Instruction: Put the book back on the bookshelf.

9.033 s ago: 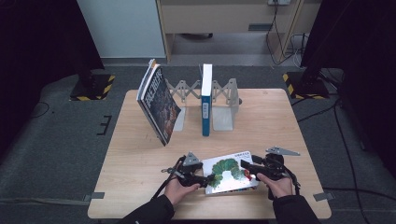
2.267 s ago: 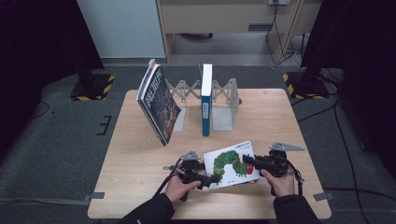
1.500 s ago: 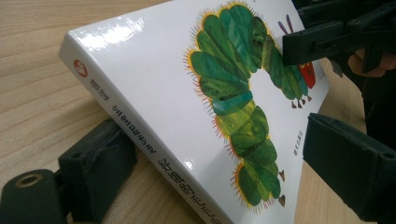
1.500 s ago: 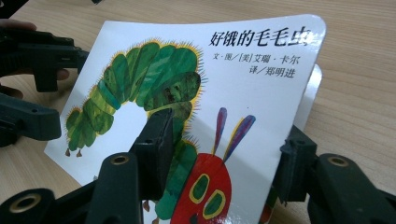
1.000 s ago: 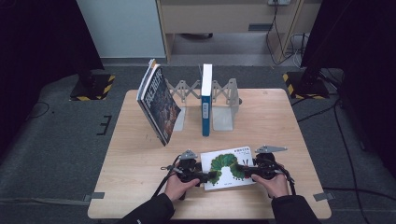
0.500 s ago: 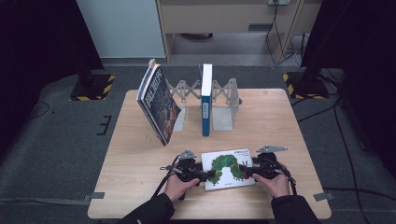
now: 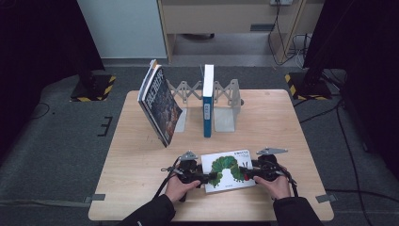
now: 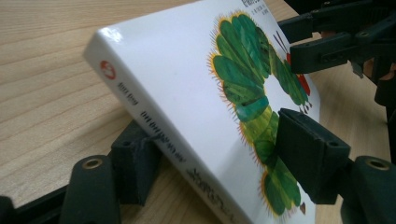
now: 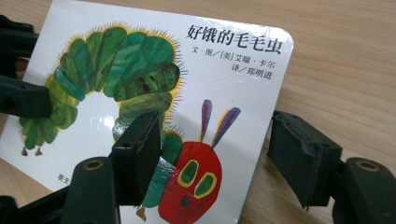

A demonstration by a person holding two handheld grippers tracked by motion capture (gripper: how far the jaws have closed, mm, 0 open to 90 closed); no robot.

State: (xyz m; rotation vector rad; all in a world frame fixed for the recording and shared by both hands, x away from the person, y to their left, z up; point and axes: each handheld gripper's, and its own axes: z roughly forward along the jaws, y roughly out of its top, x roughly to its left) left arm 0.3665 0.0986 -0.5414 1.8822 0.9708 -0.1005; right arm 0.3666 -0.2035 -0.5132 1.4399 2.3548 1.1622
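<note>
Now | book stand [image 7: 225, 106]: blue book [image 7: 207, 106] upright | picture book [image 7: 227, 170]: table [image 7: 282, 117]

Light wooden table [image 7: 141, 188], grey carpet floor [image 7: 61, 155], pale wall panel [image 7: 122, 28], hazard-striped stand bases [image 7: 94, 89]

— What's at the top of the wooden table [image 7: 141, 155]?
— A grey expanding book rack [image 7: 225, 101], centre frame, with a blue-spined book [image 7: 207, 106] upright in it.
— And left of it?
— A dark-covered book [image 7: 159, 108], leaning.
</note>
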